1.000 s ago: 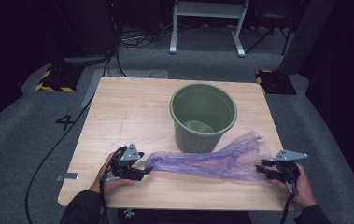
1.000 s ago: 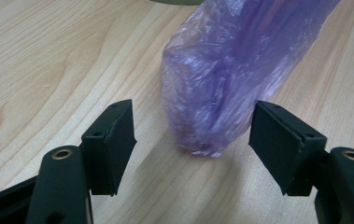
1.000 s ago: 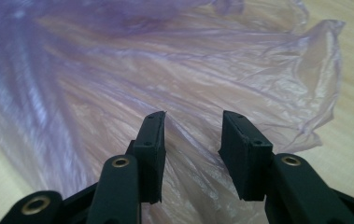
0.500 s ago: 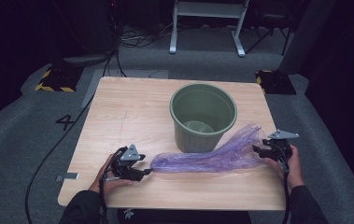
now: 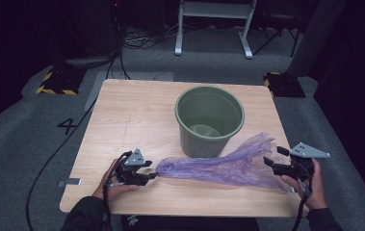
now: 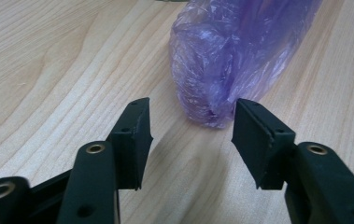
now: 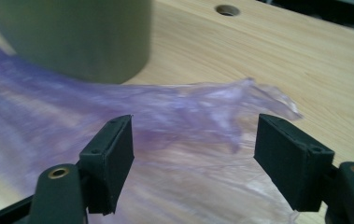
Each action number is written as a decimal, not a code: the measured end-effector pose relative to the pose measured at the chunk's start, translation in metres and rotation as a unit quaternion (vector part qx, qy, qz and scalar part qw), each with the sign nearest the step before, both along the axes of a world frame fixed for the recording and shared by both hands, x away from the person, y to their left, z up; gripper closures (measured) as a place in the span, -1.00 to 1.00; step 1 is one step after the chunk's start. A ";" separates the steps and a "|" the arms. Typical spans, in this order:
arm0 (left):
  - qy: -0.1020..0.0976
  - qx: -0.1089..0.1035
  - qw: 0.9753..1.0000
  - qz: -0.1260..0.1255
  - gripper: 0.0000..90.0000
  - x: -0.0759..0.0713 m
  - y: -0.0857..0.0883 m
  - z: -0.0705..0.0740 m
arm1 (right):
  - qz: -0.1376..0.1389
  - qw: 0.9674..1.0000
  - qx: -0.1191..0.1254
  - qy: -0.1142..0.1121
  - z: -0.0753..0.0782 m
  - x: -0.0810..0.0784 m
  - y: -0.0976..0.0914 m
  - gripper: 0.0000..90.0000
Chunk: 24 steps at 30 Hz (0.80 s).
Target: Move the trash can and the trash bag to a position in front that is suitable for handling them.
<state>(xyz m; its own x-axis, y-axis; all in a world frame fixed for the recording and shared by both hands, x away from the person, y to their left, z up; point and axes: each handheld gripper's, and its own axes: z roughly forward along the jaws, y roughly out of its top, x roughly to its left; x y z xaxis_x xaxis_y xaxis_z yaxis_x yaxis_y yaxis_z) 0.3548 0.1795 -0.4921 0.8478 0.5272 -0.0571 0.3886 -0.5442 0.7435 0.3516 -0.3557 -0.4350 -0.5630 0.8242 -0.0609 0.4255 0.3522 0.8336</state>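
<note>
While stretched flat, purple bag [image 5: 223,167] lies between both tongs.

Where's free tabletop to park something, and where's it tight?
Free: the table's whole left half, from its far edge to the left hand-held gripper, and the far strip behind the green bucket. Tight: the near right, where the purple plastic bag stretches to the right hand-held gripper.

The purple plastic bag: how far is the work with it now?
Done: the purple plastic bag lies stretched across the table in front of the green bin.

In hand: the left tool, jaws closing, sits at its bunched end without gripping; the right tool, jaws opening, is at the loose end.

Left: the bin holds no bag, so lining it probably remains.
</note>
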 end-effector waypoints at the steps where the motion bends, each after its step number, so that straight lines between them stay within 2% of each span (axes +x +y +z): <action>1: 0.000 0.001 1.000 -0.001 0.04 0.000 0.000 0.000 | 0.010 1.000 -0.005 -0.004 0.003 -0.006 0.004 -0.36; 3: 0.001 0.003 1.000 -0.001 0.07 -0.001 0.000 0.000 | 0.033 0.999 0.000 -0.001 0.009 -0.020 0.011 -0.32; 5: 0.001 0.003 1.000 -0.004 0.12 -0.001 0.000 0.000 | 0.052 0.999 -0.002 0.002 0.008 -0.029 0.018 -0.30; 6: 0.001 0.003 1.000 -0.005 0.15 -0.001 -0.001 -0.001 | 0.061 0.998 -0.002 0.008 0.005 -0.034 0.023 -0.28; 9: 0.002 0.003 1.000 -0.010 0.20 -0.002 -0.002 -0.001 | 0.085 0.996 -0.027 0.023 -0.009 -0.041 0.037 -0.20; 11: 0.001 0.005 1.000 -0.012 0.20 -0.003 -0.003 0.000 | 0.084 0.996 -0.030 0.027 -0.019 -0.040 0.042 0.02; 12: 0.000 0.005 1.000 -0.014 0.22 -0.003 -0.003 0.000 | 0.089 0.995 -0.031 0.036 -0.025 -0.039 0.045 0.07; 14: -0.002 0.004 1.000 -0.014 0.26 -0.003 -0.003 0.001 | 0.084 0.994 -0.048 0.043 -0.034 -0.036 0.049 0.24; 15: -0.003 0.002 1.000 -0.016 0.28 -0.003 -0.003 0.001 | 0.085 0.994 -0.047 0.047 -0.037 -0.035 0.050 0.31; 18: 0.000 -0.005 1.000 -0.017 0.29 -0.002 -0.002 0.001 | 0.067 0.995 -0.054 0.054 -0.042 -0.030 0.051 0.54; 20: 0.000 -0.003 1.000 -0.020 0.26 -0.001 -0.001 0.000 | 0.058 0.996 -0.045 0.059 -0.044 -0.026 0.051 0.69; 24: 0.004 -0.004 1.000 -0.029 0.19 -0.002 -0.002 0.000 | 0.042 0.996 -0.049 0.060 -0.048 -0.016 0.049 0.82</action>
<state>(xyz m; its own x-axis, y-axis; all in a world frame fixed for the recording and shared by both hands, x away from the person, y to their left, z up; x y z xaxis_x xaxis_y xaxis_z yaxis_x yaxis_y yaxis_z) 0.3524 0.1771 -0.4924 0.8765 0.4765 -0.0682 0.3624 -0.5600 0.7450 0.3359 -0.3062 -0.4826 -0.6375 0.7676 -0.0664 0.4858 0.4674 0.7386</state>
